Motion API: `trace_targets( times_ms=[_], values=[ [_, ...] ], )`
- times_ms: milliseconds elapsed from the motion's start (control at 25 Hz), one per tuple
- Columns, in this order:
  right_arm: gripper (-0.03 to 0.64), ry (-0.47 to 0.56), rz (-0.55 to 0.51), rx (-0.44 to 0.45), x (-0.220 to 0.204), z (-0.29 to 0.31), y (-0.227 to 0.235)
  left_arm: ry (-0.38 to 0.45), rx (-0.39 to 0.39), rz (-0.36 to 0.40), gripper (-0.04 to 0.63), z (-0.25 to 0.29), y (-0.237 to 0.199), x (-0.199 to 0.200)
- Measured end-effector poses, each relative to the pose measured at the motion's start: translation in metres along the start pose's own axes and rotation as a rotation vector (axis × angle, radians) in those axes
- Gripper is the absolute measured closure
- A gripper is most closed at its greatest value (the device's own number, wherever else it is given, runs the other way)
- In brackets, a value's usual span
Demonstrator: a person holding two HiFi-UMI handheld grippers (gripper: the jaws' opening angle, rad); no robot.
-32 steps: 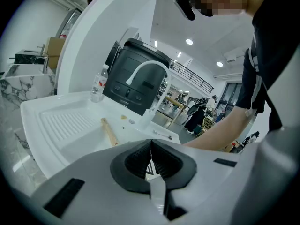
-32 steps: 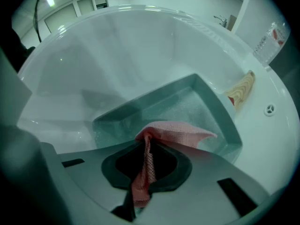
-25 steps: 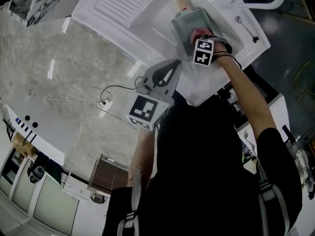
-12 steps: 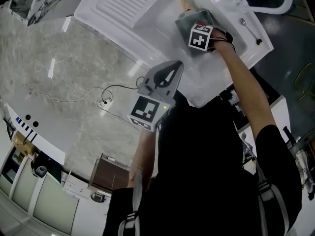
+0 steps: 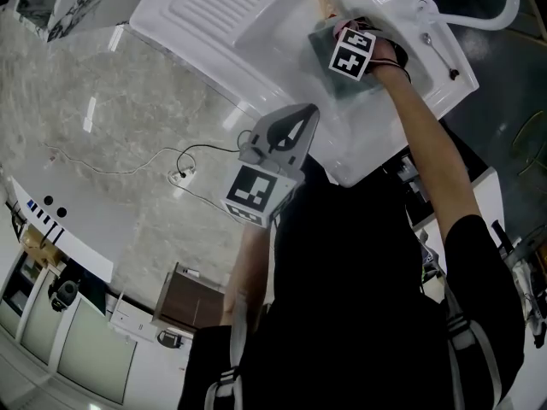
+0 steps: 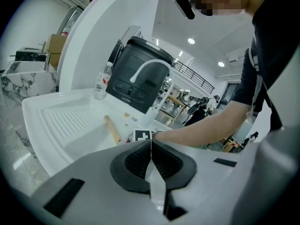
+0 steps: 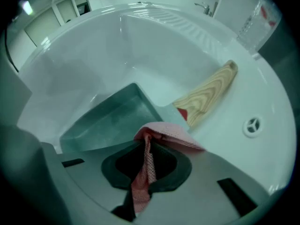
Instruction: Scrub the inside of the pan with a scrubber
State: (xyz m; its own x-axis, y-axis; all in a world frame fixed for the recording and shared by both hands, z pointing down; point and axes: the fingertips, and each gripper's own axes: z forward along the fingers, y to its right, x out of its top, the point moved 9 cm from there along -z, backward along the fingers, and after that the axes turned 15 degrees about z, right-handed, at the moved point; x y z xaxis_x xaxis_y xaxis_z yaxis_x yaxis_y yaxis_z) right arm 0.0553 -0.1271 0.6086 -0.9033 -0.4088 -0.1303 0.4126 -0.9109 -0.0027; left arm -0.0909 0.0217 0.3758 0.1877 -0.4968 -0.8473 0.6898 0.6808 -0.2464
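Jaws of the right gripper (image 7: 146, 146) pinched tight on a crumpled pink mesh scrubber (image 7: 161, 131), pressing it into the square grey-green metal pan (image 7: 112, 118) down in the white sink (image 7: 140, 41), probably mid-scrub. Left gripper (image 6: 151, 146) jaws together, empty, parked nearer to keep clear.

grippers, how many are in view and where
2. The left gripper is shut and empty, held at the near edge of the sink. The right gripper is down in the sink, shut on the pink scrubber at the pan.
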Motion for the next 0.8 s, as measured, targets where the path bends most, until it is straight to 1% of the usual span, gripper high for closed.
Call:
trace_targets(
  times_ms=[80, 240, 360, 440, 720, 800],
  values=[
    [0.571, 0.048, -0.038, -0.078, 0.001, 0.000, 0.003, -0.001, -0.002, 0.003, 0.562, 0.001, 0.001, 0.000],
    [0.572, 0.134, -0.135, -0.177, -0.007, 0.000, -0.007, -0.004, -0.007, 0.009, 0.562, 0.003, 0.004, -0.001],
    [0.573, 0.139, -0.216, -0.213, -0.019, 0.001, -0.019, -0.003, -0.012, 0.010, 0.561, 0.007, 0.008, 0.000],
    [0.573, 0.115, -0.249, -0.198, -0.028, 0.002, -0.027, 0.000, -0.016, 0.013, 0.561, 0.009, 0.011, 0.001],
    [0.573, 0.049, -0.259, -0.089, -0.063, 0.002, -0.057, 0.003, -0.029, 0.027, 0.562, 0.014, 0.024, 0.004],
    [0.572, 0.019, -0.276, -0.047, -0.071, 0.003, -0.065, 0.005, -0.030, 0.031, 0.562, 0.014, 0.027, 0.005]
  ],
)
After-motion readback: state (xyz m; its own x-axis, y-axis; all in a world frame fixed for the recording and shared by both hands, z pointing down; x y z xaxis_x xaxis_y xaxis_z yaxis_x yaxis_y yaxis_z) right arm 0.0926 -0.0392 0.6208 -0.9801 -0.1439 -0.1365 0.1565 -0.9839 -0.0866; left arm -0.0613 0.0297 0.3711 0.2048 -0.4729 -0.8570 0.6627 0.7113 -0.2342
